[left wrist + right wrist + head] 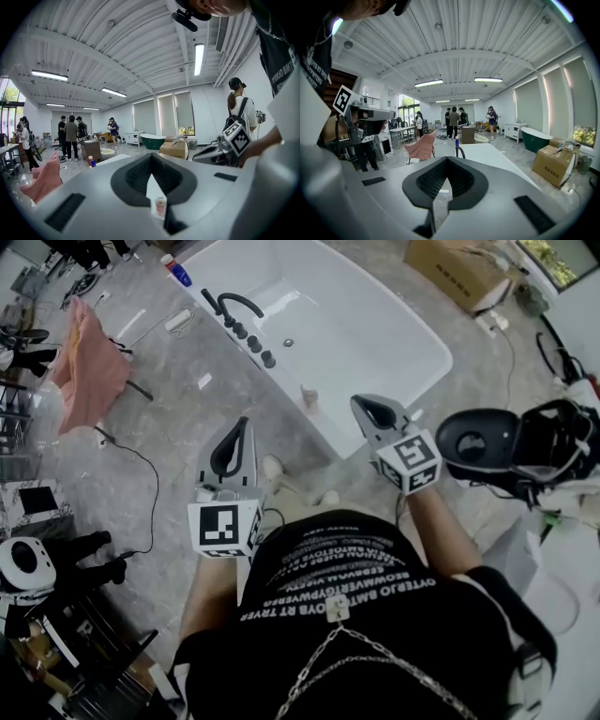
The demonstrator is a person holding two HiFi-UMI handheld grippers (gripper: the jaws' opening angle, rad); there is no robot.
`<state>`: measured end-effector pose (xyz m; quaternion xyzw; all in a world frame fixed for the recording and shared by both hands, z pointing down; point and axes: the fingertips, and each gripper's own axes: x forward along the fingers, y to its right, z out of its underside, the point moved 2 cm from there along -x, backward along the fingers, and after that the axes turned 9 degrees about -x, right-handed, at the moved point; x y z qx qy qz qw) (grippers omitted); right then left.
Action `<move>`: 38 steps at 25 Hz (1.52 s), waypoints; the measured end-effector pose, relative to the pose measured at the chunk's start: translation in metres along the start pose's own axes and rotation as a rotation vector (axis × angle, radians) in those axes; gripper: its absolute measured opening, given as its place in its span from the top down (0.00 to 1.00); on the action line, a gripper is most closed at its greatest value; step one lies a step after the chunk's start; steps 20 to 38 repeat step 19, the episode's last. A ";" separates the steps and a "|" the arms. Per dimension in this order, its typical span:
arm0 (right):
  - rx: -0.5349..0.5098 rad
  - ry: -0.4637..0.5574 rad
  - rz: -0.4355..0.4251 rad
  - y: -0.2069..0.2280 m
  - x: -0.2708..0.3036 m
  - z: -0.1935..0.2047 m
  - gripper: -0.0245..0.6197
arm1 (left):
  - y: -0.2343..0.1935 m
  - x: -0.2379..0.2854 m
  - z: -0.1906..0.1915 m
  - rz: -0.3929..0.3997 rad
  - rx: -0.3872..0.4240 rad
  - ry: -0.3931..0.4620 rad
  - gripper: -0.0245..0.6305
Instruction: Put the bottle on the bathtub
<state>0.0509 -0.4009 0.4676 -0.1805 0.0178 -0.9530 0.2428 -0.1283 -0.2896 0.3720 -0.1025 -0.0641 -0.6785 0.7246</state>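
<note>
Here, closest in, the left gripper (pixel 246 423) and the right gripper (pixel 361 404) are held out in front of the person over the grey floor (pixel 187 427). Each has its jaws drawn together, so the tips meet and only a thin wedge of light shows behind them. Neither has hold of anything. Just beyond them the bottle (pixel 308 397), small with a pinkish body, stands upright on the floor, close against the near side of the bathtub (pixel 375 343) and not yet on it. It lies ahead of both grippers and between their lines. In the head view the right tips look slightly nearer. The left gripper view, though, shows the bottle through the slit between its own jaws, so that gripper seems the better aimed, while the right gripper view does not show it at all. Since the bottle's long axis is vertical, whichever jaws go for it would probably have to open first and close across its sides. Farther on, a black faucet (pixel 234 304) sits on the tub's rim, and a cardboard box (pixel 459 273) lies beyond.
</note>
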 end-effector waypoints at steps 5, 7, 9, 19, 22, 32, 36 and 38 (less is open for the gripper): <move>-0.009 0.070 -0.030 -0.012 -0.023 -0.040 0.96 | 0.000 -0.010 -0.003 -0.004 0.015 -0.019 0.96; 0.004 0.091 -0.029 -0.015 -0.027 -0.047 0.96 | -0.001 -0.012 -0.004 0.000 0.024 -0.027 0.96; 0.019 0.106 -0.021 -0.015 -0.031 -0.048 0.96 | 0.000 -0.012 -0.003 0.000 0.032 -0.042 0.96; 0.053 0.088 -0.008 -0.015 -0.026 -0.022 0.96 | 0.003 -0.004 0.004 0.026 0.065 -0.057 0.96; 0.053 0.088 -0.008 -0.015 -0.026 -0.022 0.96 | 0.003 -0.004 0.004 0.026 0.065 -0.057 0.96; 0.053 0.088 -0.008 -0.015 -0.026 -0.022 0.96 | 0.003 -0.004 0.004 0.026 0.065 -0.057 0.96; 0.053 0.088 -0.008 -0.015 -0.026 -0.022 0.96 | 0.003 -0.004 0.004 0.026 0.065 -0.057 0.96; 0.053 0.088 -0.008 -0.015 -0.026 -0.022 0.96 | 0.003 -0.004 0.004 0.026 0.065 -0.057 0.96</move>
